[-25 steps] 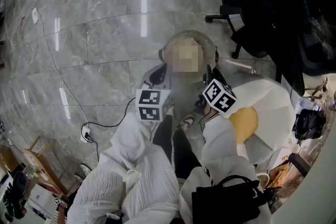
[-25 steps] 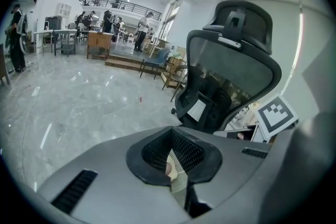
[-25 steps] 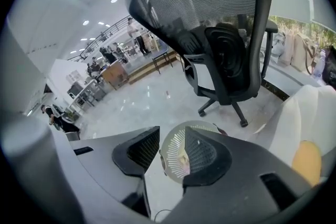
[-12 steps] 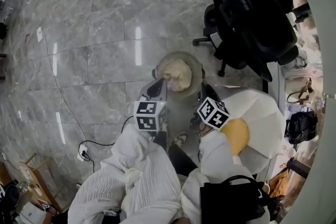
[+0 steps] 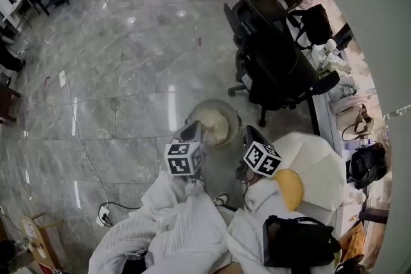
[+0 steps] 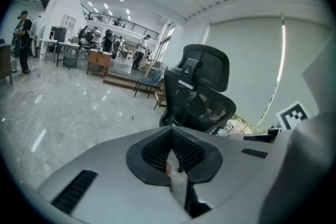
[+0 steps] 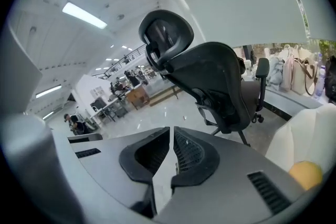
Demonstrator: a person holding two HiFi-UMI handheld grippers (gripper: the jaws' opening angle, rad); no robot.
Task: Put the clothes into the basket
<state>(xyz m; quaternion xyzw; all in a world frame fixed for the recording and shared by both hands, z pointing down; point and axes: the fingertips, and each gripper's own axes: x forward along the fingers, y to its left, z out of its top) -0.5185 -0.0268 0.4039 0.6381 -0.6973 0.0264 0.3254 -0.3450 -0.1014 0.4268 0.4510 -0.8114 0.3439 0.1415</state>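
A round woven basket [image 5: 212, 103] stands on the grey marble floor with cream clothes [image 5: 216, 128] lying inside it. Both grippers hang above its near side. My left gripper [image 5: 192, 131] is over the basket's left rim, my right gripper [image 5: 251, 134] just off its right rim. In the left gripper view the left gripper [image 6: 171, 131] has its jaws pressed together with no cloth in them. In the right gripper view the right gripper [image 7: 171, 129] shows jaws that have just been closing and now meet, with nothing between them.
A black office chair [image 5: 275, 61] stands just beyond the basket to the right. A white and yellow cushion [image 5: 313, 161] and a black bag [image 5: 299, 241] lie at the right. A cable and socket [image 5: 103, 215] trail on the floor at the left.
Both grippers have risen and drawn back from the basket. The basket now sits lower in the head view, and more of the room and chair shows.
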